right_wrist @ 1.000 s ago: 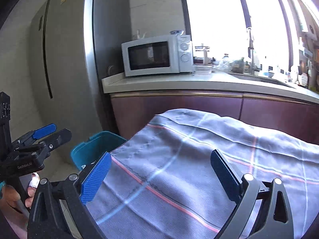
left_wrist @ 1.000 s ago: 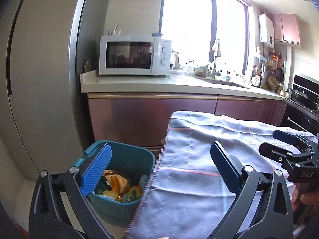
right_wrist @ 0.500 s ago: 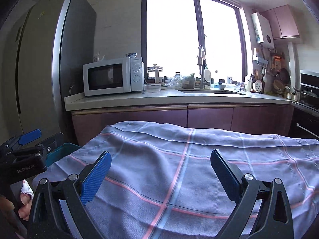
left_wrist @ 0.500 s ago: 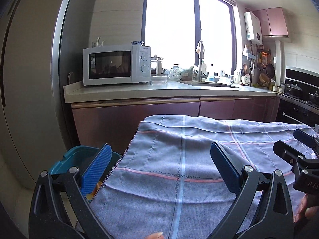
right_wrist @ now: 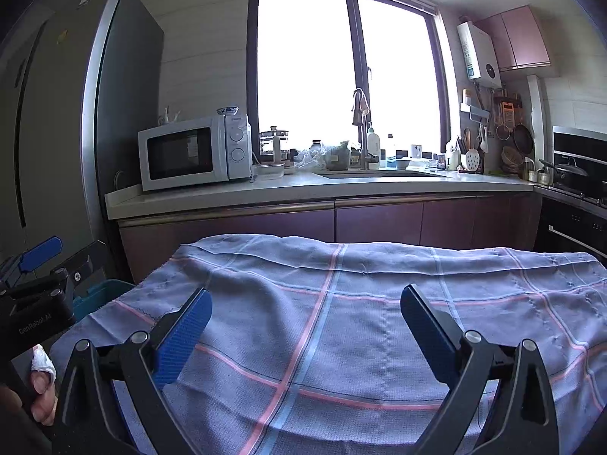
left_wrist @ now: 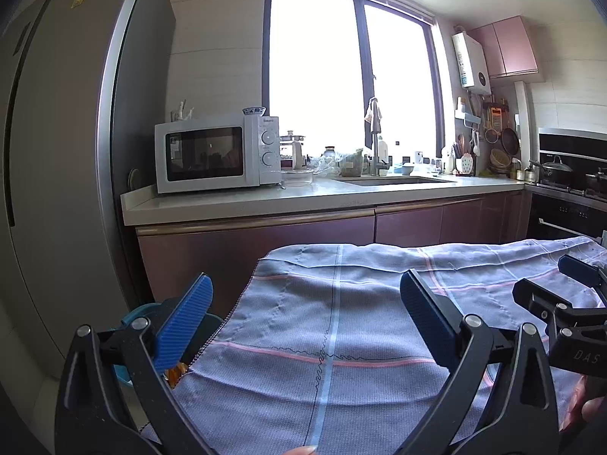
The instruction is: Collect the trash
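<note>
My left gripper (left_wrist: 303,314) is open and empty above the left part of a table covered with a grey-blue checked cloth (left_wrist: 341,326). My right gripper (right_wrist: 303,318) is open and empty above the same cloth (right_wrist: 360,303). A teal trash bin (left_wrist: 140,314) stands on the floor by the table's left edge, mostly hidden behind my left finger; a bit of orange trash shows inside it. The bin's rim also shows in the right wrist view (right_wrist: 102,295). Each gripper shows at the edge of the other's view. No loose trash shows on the cloth.
A kitchen counter (left_wrist: 303,197) with a white microwave (left_wrist: 216,151), sink and bottles runs behind the table. A tall grey fridge (left_wrist: 57,151) stands at the left. A stove with pots (left_wrist: 569,174) is at the right.
Both grippers have lifted and turned right, away from the bin. The bin's inside with its trash has dropped out of the left view; the cloth and counter now fill both views.
</note>
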A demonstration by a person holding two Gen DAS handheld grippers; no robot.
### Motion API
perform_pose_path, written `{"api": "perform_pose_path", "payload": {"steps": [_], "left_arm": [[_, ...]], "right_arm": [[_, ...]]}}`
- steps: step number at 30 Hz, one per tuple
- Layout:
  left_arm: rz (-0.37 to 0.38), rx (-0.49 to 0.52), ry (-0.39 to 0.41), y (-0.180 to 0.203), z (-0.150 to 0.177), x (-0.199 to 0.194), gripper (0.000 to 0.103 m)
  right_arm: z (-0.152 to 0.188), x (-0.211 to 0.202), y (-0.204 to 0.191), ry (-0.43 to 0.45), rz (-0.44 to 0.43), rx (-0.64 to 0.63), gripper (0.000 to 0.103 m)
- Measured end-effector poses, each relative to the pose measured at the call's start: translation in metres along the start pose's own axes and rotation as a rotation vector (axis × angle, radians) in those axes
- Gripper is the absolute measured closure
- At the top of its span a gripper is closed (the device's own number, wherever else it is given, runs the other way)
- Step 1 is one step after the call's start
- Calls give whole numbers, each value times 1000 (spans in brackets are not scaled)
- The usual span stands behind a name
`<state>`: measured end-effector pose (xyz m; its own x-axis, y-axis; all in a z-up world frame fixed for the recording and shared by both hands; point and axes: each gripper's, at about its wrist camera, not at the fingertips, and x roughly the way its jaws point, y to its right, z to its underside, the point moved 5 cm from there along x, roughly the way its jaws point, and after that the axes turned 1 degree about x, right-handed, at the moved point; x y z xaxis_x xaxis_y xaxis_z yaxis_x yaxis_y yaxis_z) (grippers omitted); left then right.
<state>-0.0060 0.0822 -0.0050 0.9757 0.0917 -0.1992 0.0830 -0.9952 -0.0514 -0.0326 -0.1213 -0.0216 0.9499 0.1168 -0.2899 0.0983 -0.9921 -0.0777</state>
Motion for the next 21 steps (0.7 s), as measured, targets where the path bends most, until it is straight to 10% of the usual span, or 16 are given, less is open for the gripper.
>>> {"api": "perform_pose_path", "payload": {"steps": [21], "left_arm": [[-2, -3, 17, -1, -1, -2, 6]], "right_arm": [[-7, -11, 10, 45, 28, 3, 7]]}}
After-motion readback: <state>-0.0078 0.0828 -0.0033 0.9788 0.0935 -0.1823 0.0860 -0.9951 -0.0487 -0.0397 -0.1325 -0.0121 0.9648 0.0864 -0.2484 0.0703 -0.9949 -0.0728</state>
